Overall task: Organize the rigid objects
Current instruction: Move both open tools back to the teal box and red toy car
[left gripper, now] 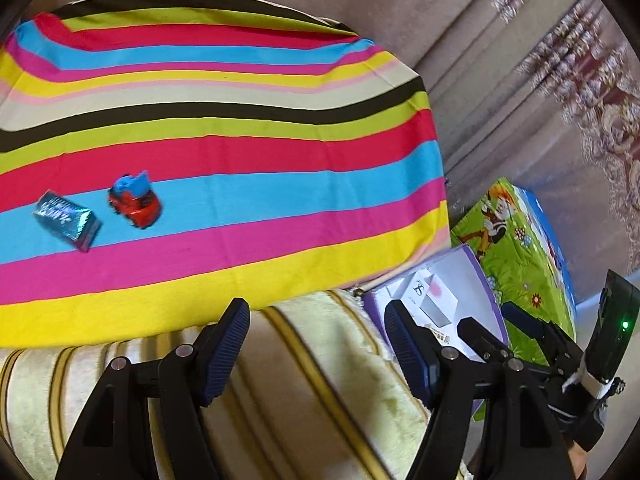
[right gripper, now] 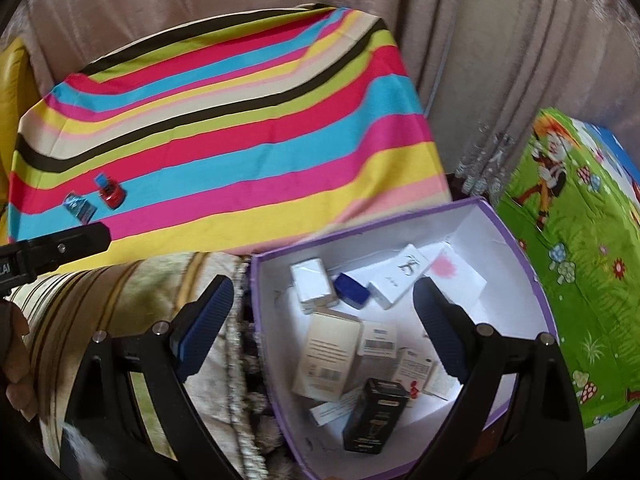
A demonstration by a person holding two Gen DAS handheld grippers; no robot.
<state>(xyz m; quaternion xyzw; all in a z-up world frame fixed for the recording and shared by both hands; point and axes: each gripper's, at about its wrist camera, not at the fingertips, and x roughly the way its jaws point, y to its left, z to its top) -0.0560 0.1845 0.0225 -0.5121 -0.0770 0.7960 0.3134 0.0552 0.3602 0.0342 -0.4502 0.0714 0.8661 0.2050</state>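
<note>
Tongs first: the left gripper (left gripper: 316,344) stands with its ribbed blue pads apart and nothing between them, above a plush cream blanket (left gripper: 312,392) with gold stripes. The right gripper (right gripper: 324,320) gapes wider, also empty, over the near rim of a purple-edged cardboard box (right gripper: 516,240) with white inner walls.

Beyond the left jaws the striped cloth (left gripper: 240,120) lies smooth and mostly bare — broad room across it up to its far edge against the beige curtain (left gripper: 360,0). Two things sit close together near its left side: a red toy truck (left gripper: 135,202) with a blue top and a shiny blue packet (left gripper: 66,220), slightly apart.

Only the right wrist view shows the box's full contents: small white cartons (right gripper: 330,360), a dark blue case (right gripper: 352,290), a black carton (right gripper: 374,416), lying jumbled and overlapping. The left view catches just a corner of the box. Right of it stands a glossy green cartoon-printed box (right gripper: 580,280).
</note>
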